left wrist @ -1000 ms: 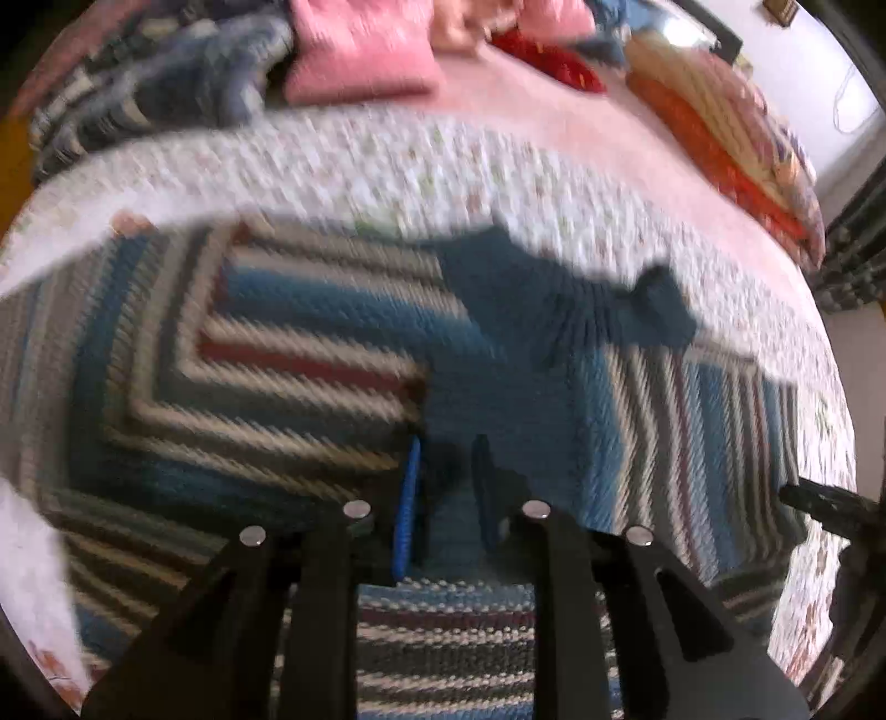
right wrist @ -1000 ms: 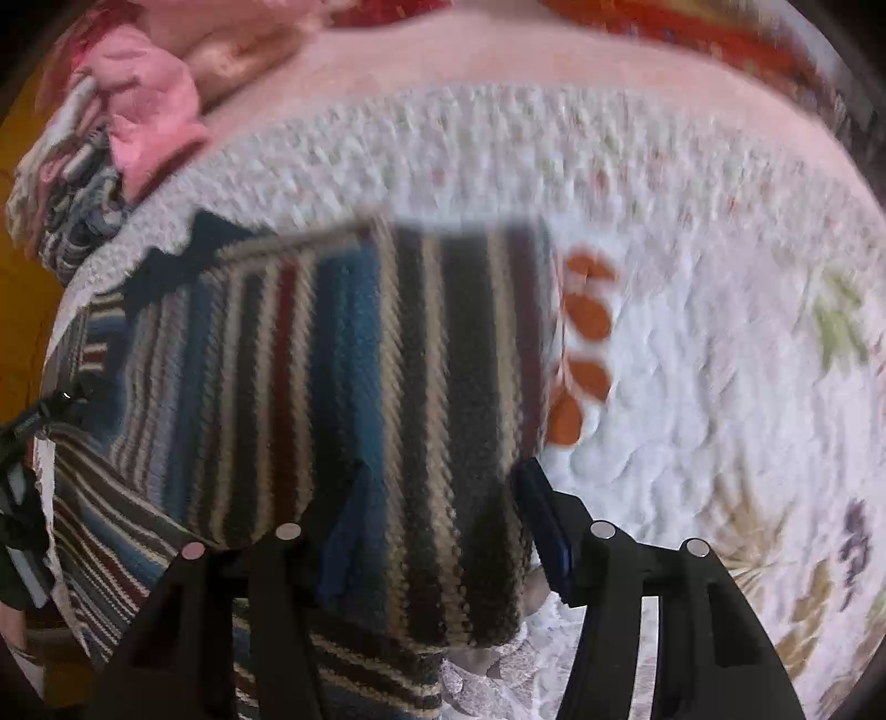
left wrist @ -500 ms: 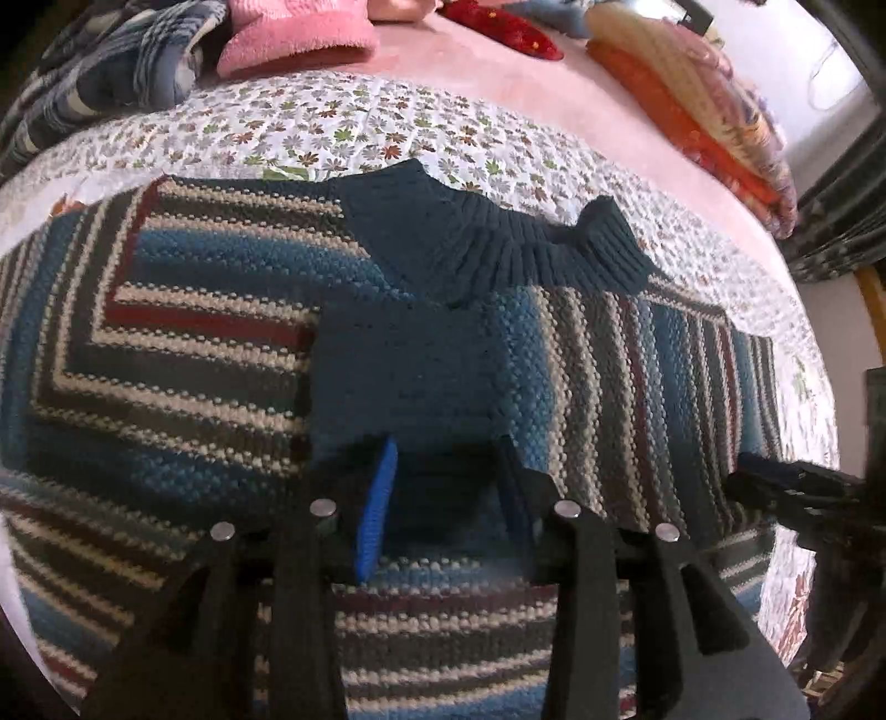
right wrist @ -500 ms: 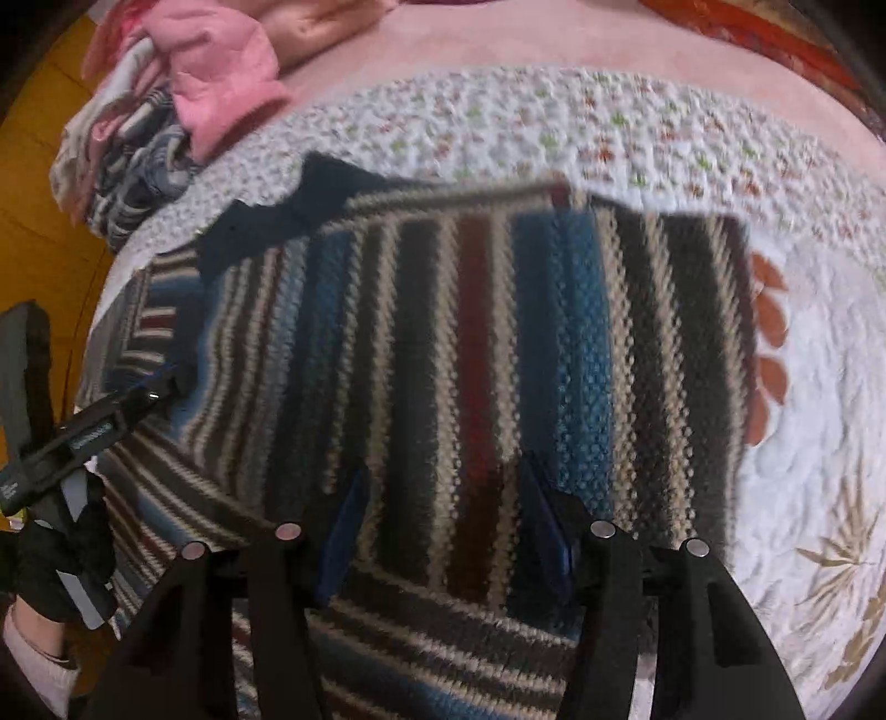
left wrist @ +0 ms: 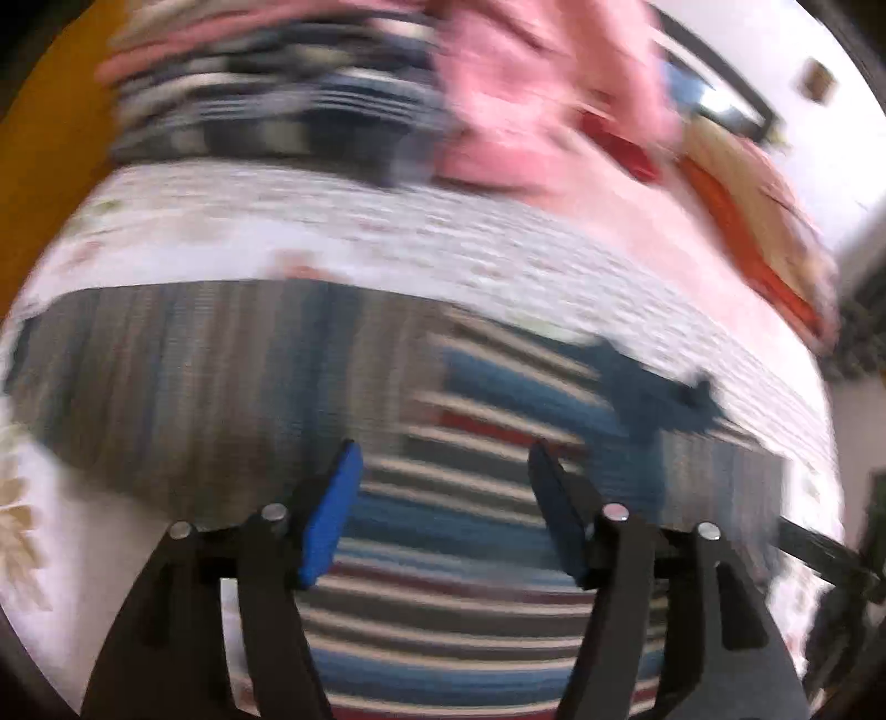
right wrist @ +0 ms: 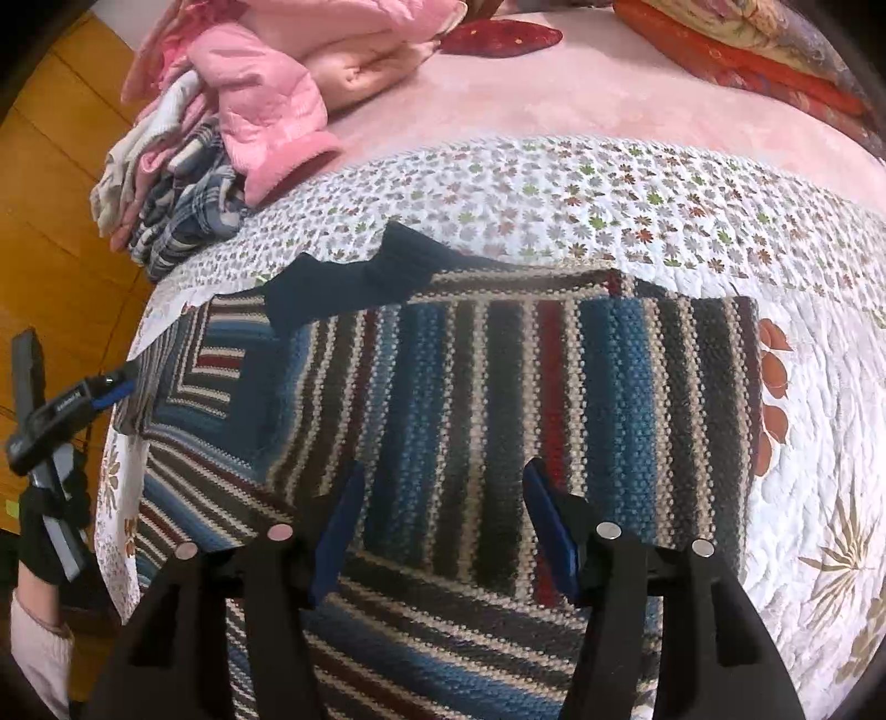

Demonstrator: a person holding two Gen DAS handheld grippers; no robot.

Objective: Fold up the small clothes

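My right gripper (right wrist: pixel 443 512) hangs over the striped knitted sweater (right wrist: pixel 498 399) in blue, charcoal, cream and dark red, its blue-padded jaws spread wide with nothing between them. The sweater lies flat on the white floral quilted bedspread (right wrist: pixel 609 188) of the bed, both sleeves folded in across the body so their stripes run crosswise to the ones beneath, and its dark navy ribbed collar (right wrist: pixel 354 282) points toward the far side. My left gripper (left wrist: pixel 443 476) is also parted and empty above the same sweater, though its view is badly blurred; from the right wrist camera I can see it at the sweater's left edge (right wrist: pixel 105 387), held by a dark-gloved hand (right wrist: pixel 44 531) with a pale pink cuff. Beyond the bedspread, on the pink blanket (right wrist: pixel 581 105), sits a heap of pink and plaid clothes (right wrist: pixel 232 127), a red spotted cushion (right wrist: pixel 498 36), and a stack of orange patterned bedding (right wrist: pixel 747 50).
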